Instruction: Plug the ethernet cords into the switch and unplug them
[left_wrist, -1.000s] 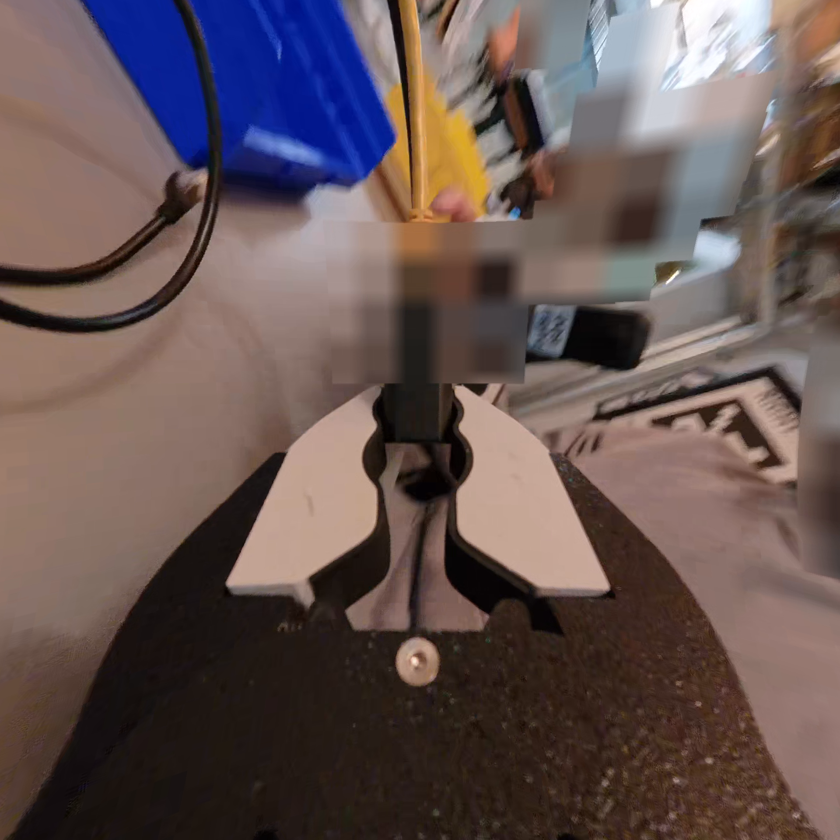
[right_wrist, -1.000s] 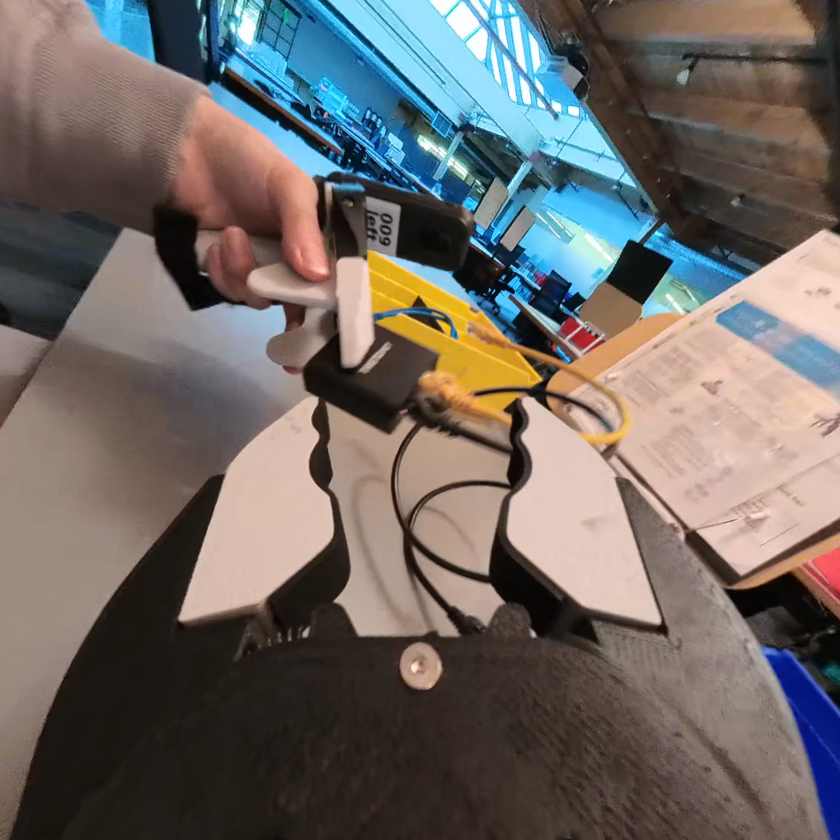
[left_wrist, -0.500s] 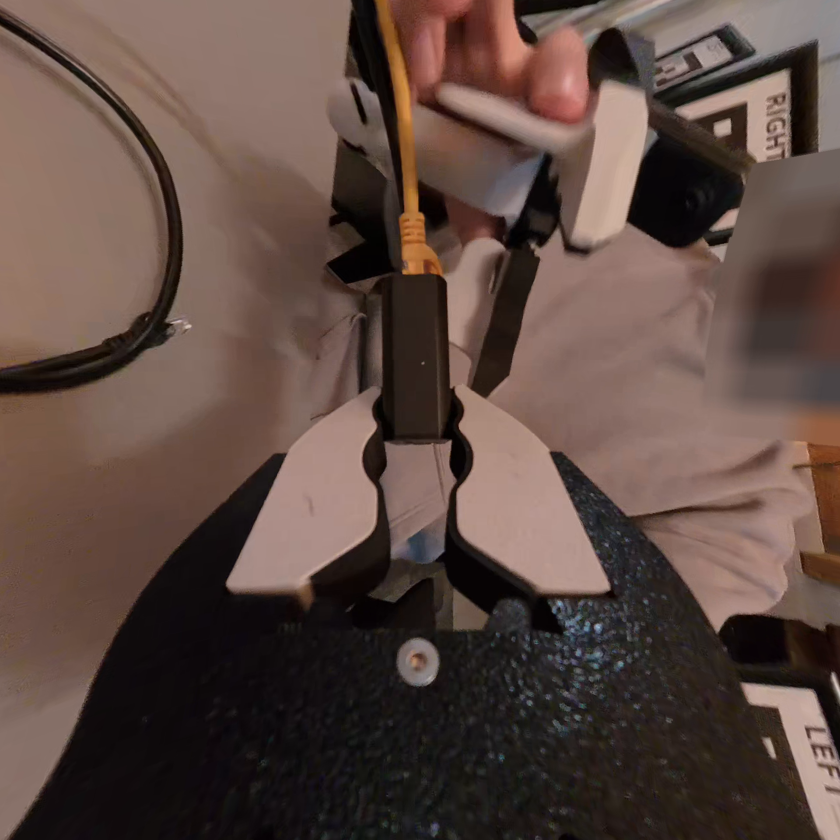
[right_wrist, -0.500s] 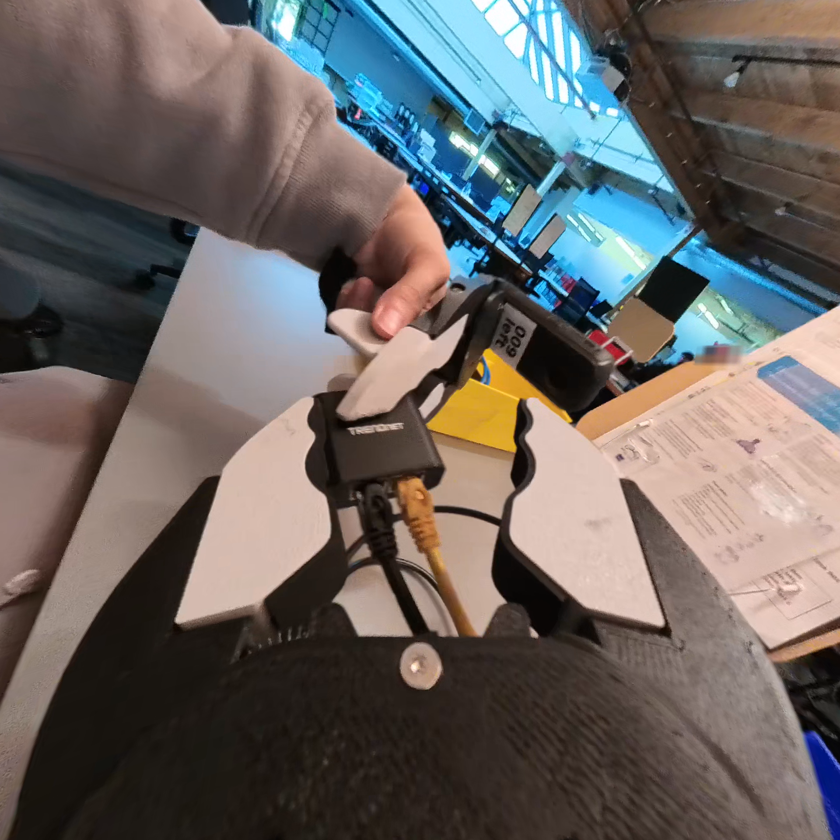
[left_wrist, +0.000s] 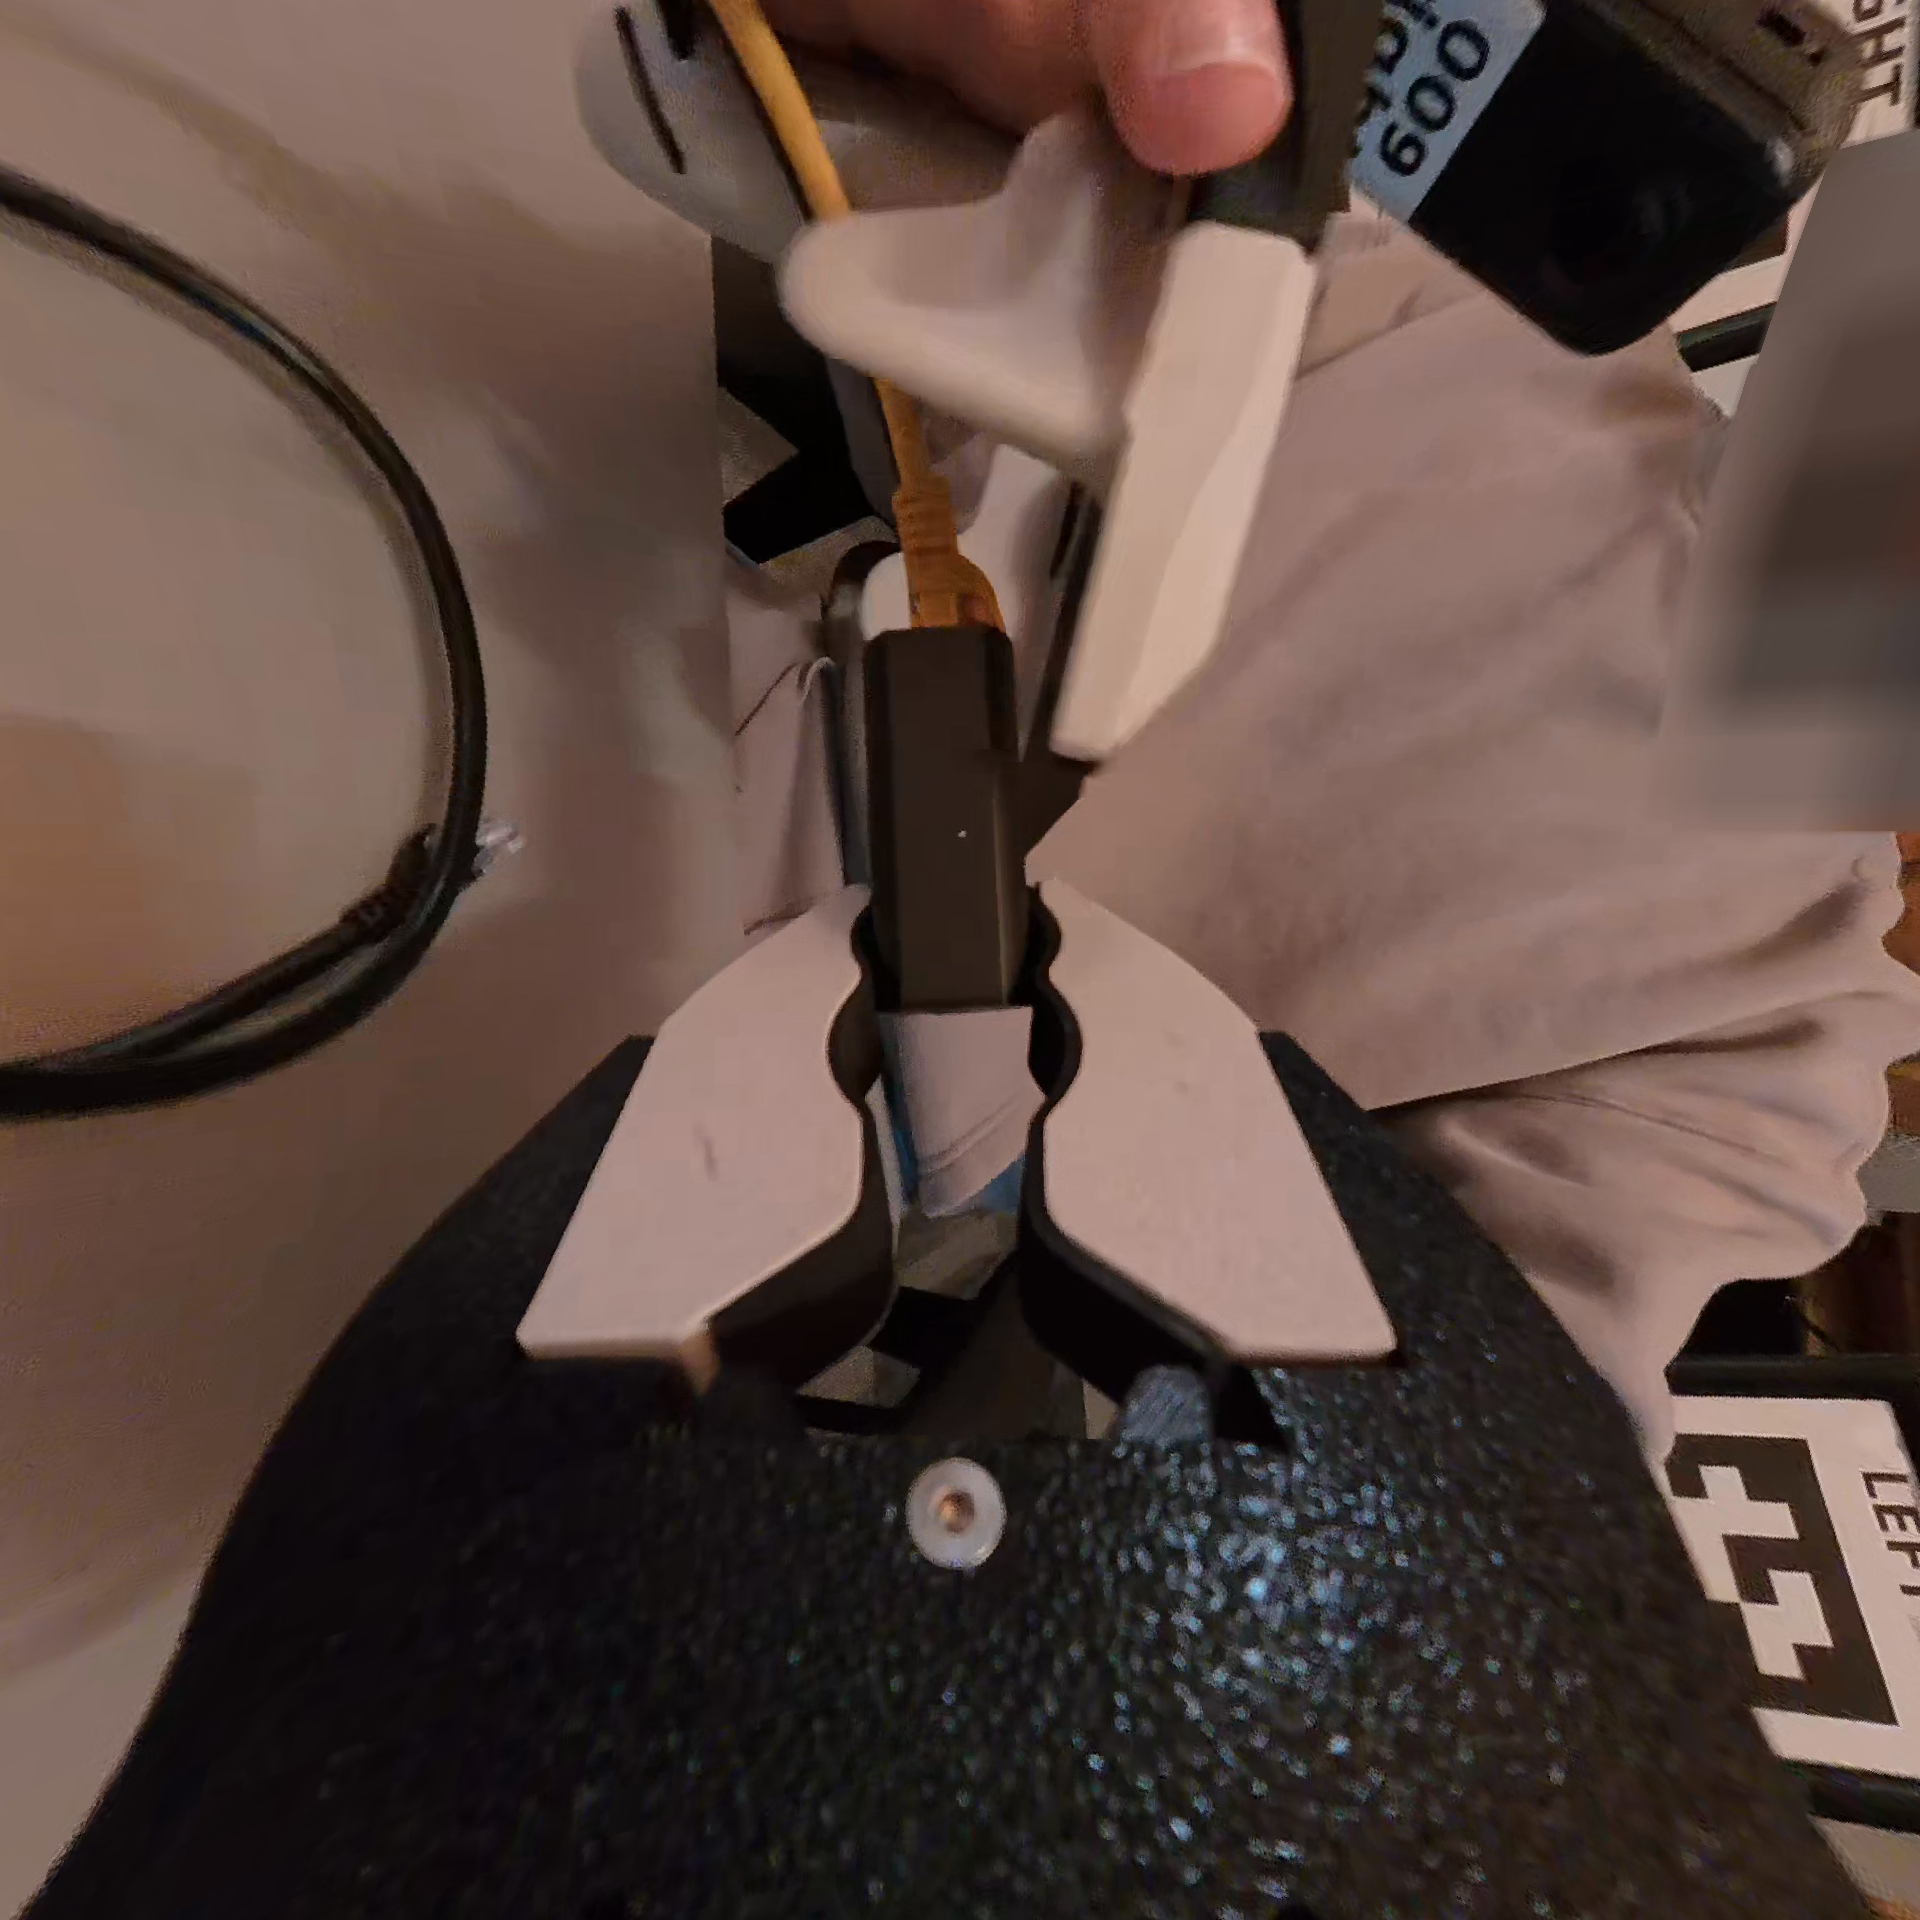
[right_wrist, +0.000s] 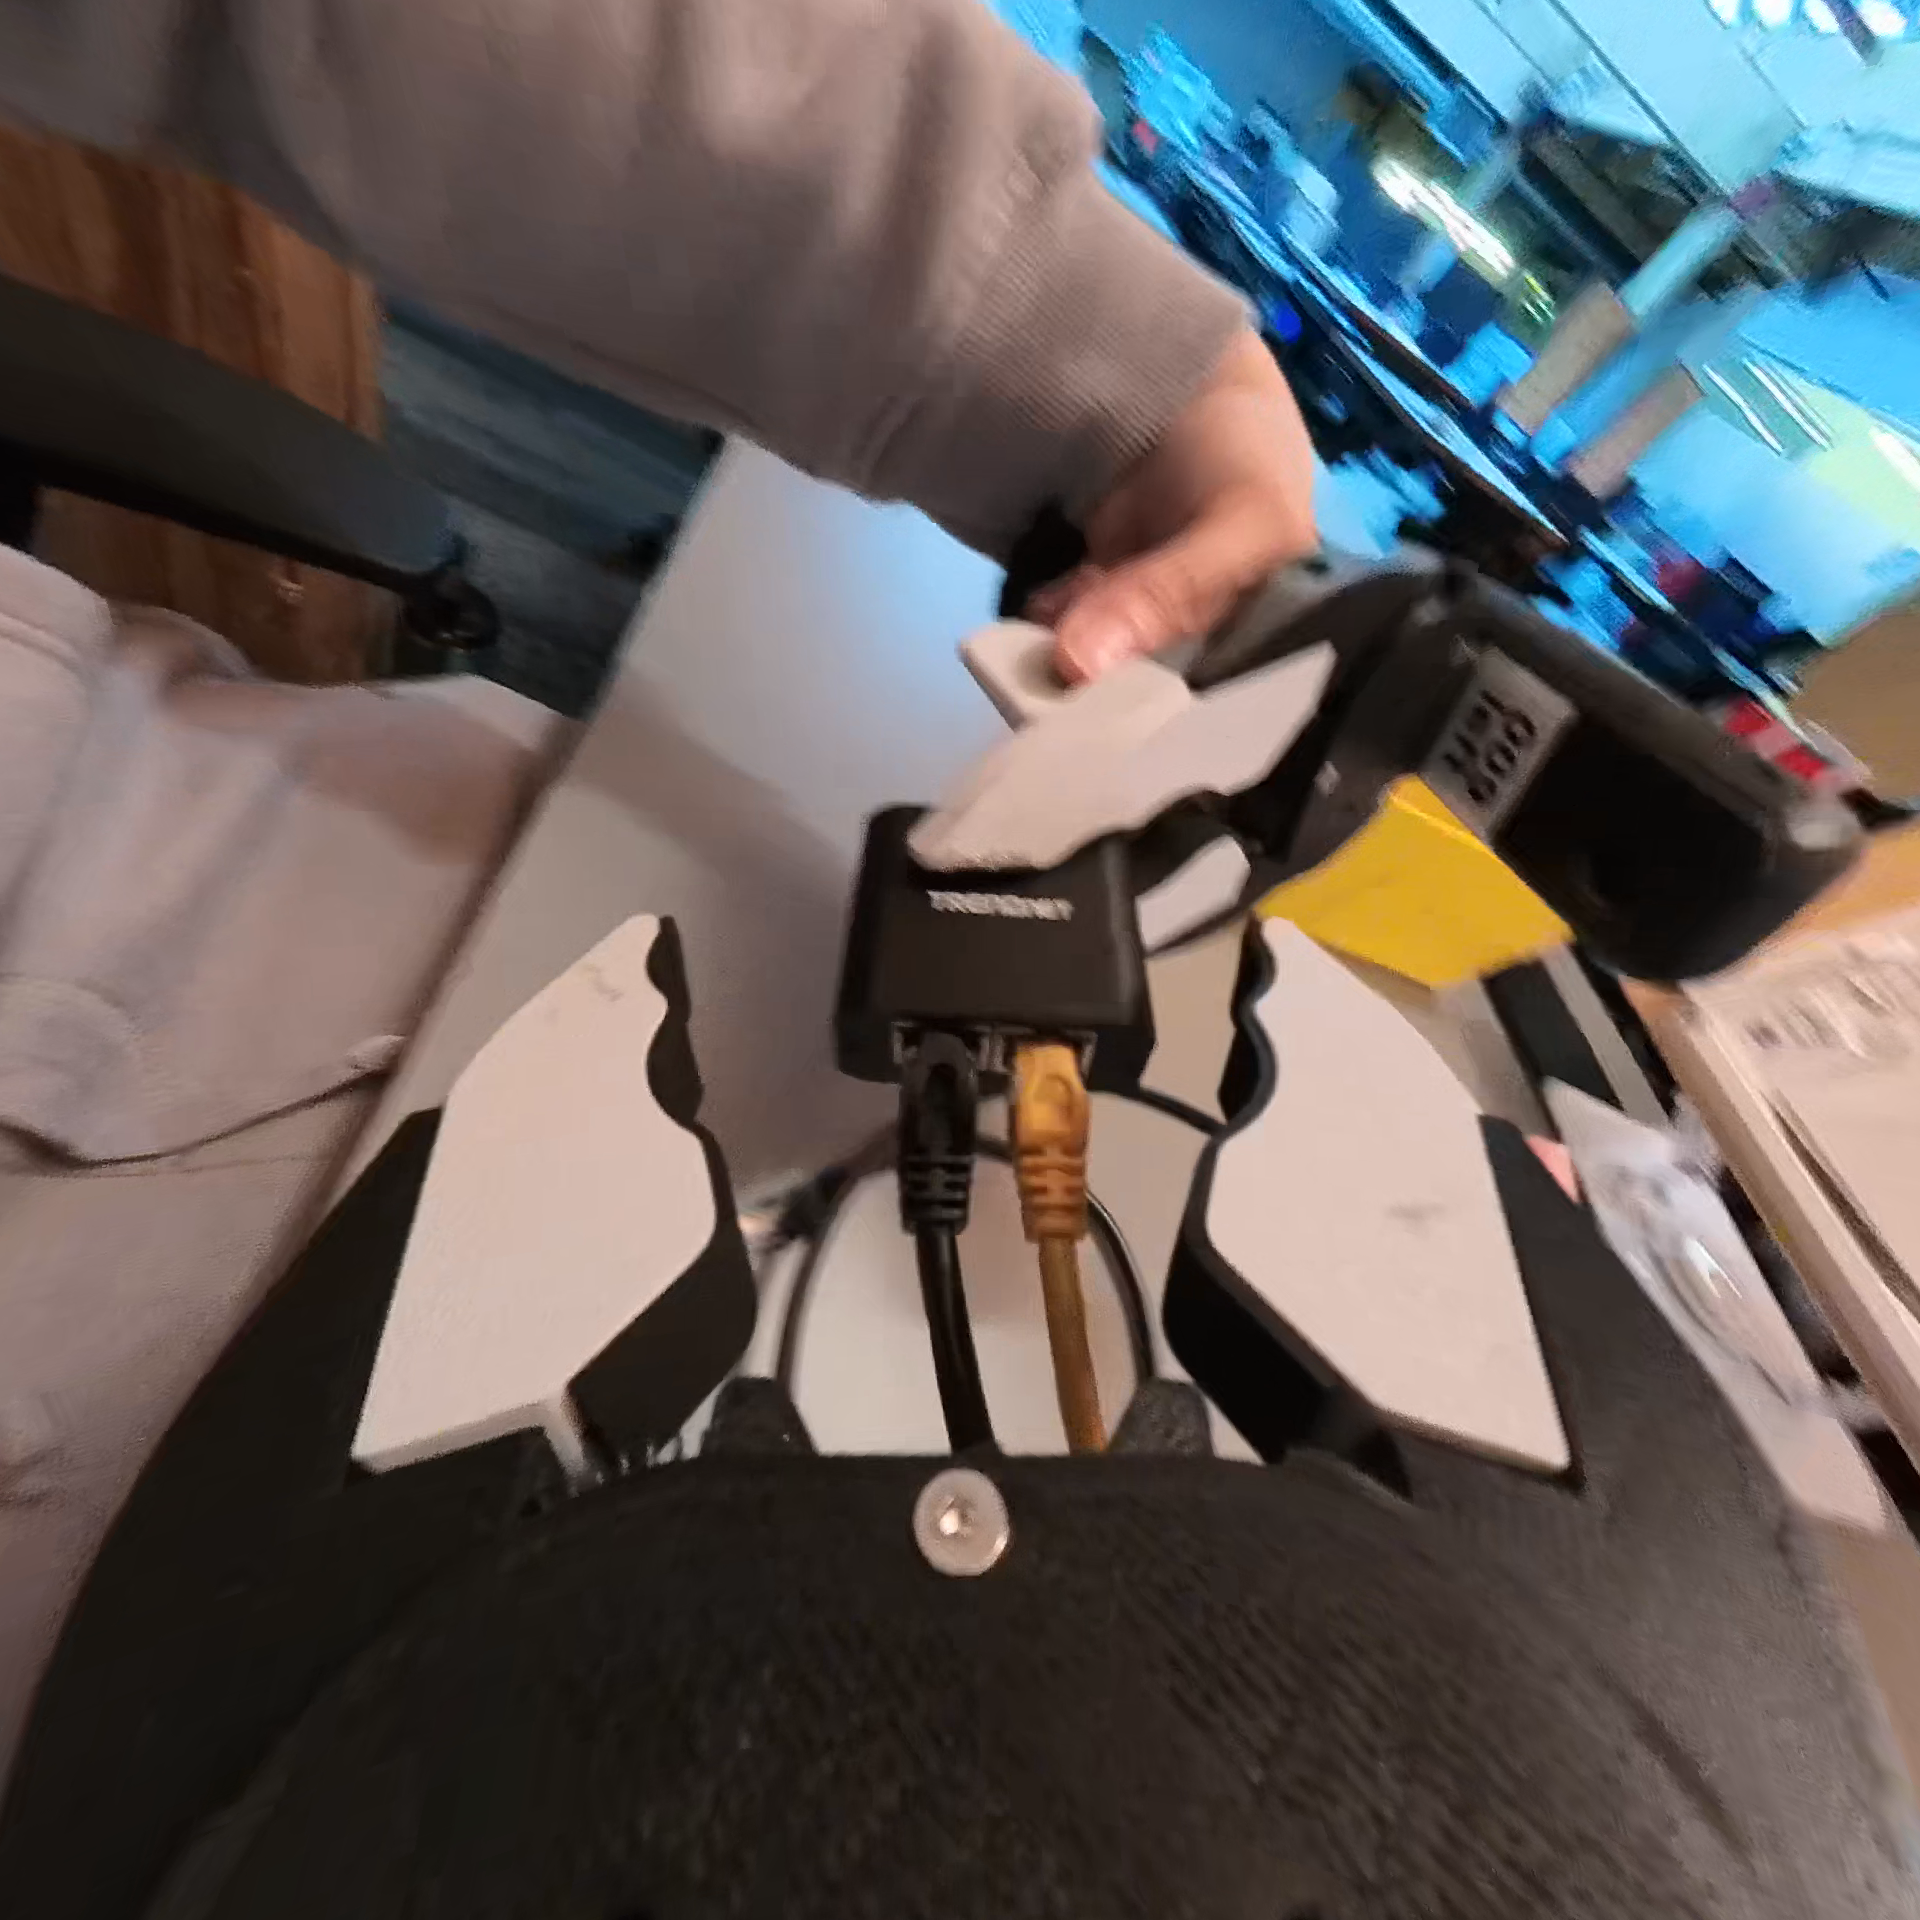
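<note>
With the left hand-held gripper (left_wrist: 951, 977) clamped on the switch (right_wrist: 992, 951) and the right hand-held gripper (right_wrist: 961, 1049) wide open and empty, the right should close squarely on the yellow plug (right_wrist: 1051, 1138) at 6 o'clock of the switch, beside the black plug (right_wrist: 935, 1132).

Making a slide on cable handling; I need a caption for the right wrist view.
Open right gripper faces the switch, black cord and yellow cord plugged in.

Since one second ago, the small black plastic switch (right_wrist: 992, 935) has turned, and its port side with the black ethernet cord (right_wrist: 940, 1174) and the yellow ethernet cord (right_wrist: 1051, 1153) now faces the wide-open right gripper (right_wrist: 961, 997). The switch has come between this gripper's white fingers (right_wrist: 582, 1174). In the left wrist view the right gripper (left_wrist: 1101, 499) has come much nearer.
</note>
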